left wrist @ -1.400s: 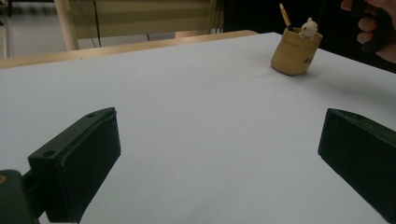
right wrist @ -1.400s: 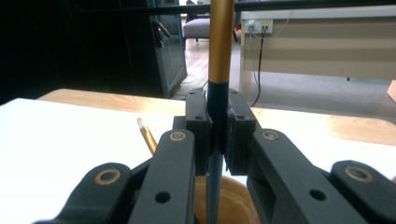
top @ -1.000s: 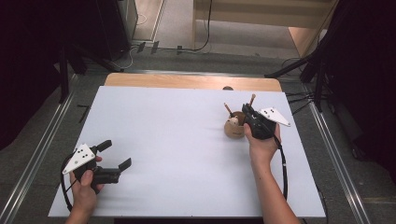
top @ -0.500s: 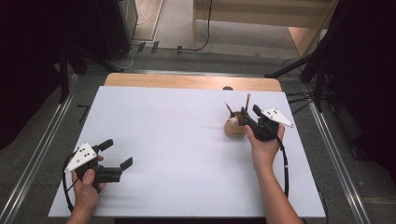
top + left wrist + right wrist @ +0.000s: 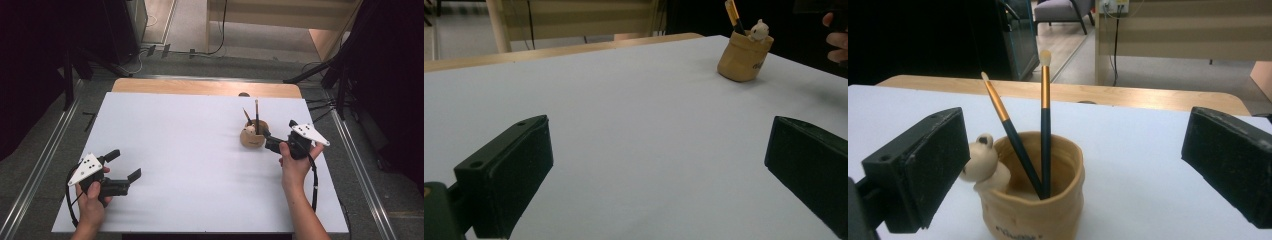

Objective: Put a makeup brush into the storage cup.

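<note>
Clearly the step in hand was the release of the second brush into the holder, and I judged the way to do it well was to back my right gripper (image 5: pixel 270 141) straight away from the cup, level, with the fingers spread wide so neither pad caught a handle or tipped the pot. In the right gripper view both fingers (image 5: pixel 923 170) stood far apart with nothing pinched, and the tan pen holder (image 5: pixel 1035 200) sat just ahead of them, nearer the left-hand one, its little bear figure (image 5: pixel 982 162) almost beside that pad. Two brushes (image 5: pixel 1045 125) leaned inside it, tips up, clear of both pads. My left gripper (image 5: pixel 120 172) rested near the close left corner of the tabletop (image 5: pixel 190 150), fingers spread on nothing, the holder well apart from them, far ahead and to the right in the left gripper view (image 5: pixel 744 57).

Against the earlier frames, the right gripper's jaws had just been opening, with nothing between them now. A second earlier that gripper was right up at the holder; now it sat a little back toward me. The later brush stood upright in the cup. The left hand had not shifted.
</note>
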Demonstrator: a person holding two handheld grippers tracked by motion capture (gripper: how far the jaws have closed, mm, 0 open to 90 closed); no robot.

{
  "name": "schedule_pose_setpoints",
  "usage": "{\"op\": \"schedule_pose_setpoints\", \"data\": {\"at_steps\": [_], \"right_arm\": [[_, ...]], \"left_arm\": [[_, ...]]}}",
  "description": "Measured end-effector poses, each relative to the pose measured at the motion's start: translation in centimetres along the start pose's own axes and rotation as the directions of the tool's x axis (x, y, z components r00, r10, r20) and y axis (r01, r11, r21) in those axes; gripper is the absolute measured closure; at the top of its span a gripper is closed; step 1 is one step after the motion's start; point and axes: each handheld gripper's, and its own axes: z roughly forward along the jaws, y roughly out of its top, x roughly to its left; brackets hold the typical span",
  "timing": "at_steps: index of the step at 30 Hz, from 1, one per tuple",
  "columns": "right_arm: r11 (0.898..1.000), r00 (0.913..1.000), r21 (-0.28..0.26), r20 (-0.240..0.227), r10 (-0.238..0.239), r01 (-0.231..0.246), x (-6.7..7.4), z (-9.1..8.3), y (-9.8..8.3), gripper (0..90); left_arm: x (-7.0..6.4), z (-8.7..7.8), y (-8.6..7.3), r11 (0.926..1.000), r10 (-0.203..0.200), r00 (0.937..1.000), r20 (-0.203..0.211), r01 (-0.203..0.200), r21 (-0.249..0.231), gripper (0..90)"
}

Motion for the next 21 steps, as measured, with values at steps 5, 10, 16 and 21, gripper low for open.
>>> {"op": "schedule_pose_setpoints", "data": {"at_steps": [5, 10, 16, 21], "right_arm": [[1.0, 0.9998, 0.012, -0.018, 0.001, 0.0, -0.4, -1.1, -0.6, 0.0], [1.0, 0.9996, 0.026, -0.025, -0.013, 0.014, -0.6, -1.9, -1.3, 0.0], [0.999, 0.9992, 0.037, -0.03, -0.025, 0.026, -0.9, -2.9, -2.0, 0.0], [0.999, 0.9992, 0.041, -0.033, -0.023, 0.024, -1.1, -3.9, -2.5, 0.0]], "left_arm": [[0.0, 0.1, 0.0, 1.0, -0.002, 1.0, -0.001, 0.002, -0.004, 0.0], [0.0, 0.0, 0.0, 1.0, 0.001, 1.0, -0.001, -0.001, -0.001, 0.0], [0.0, 0.0, -0.1, 1.0, -0.004, 1.0, 0.0, 0.004, -0.004, 0.0], [0.0, 0.0, -0.1, 1.0, -0.004, 1.0, 0.003, 0.004, -0.005, 0.0]]}}
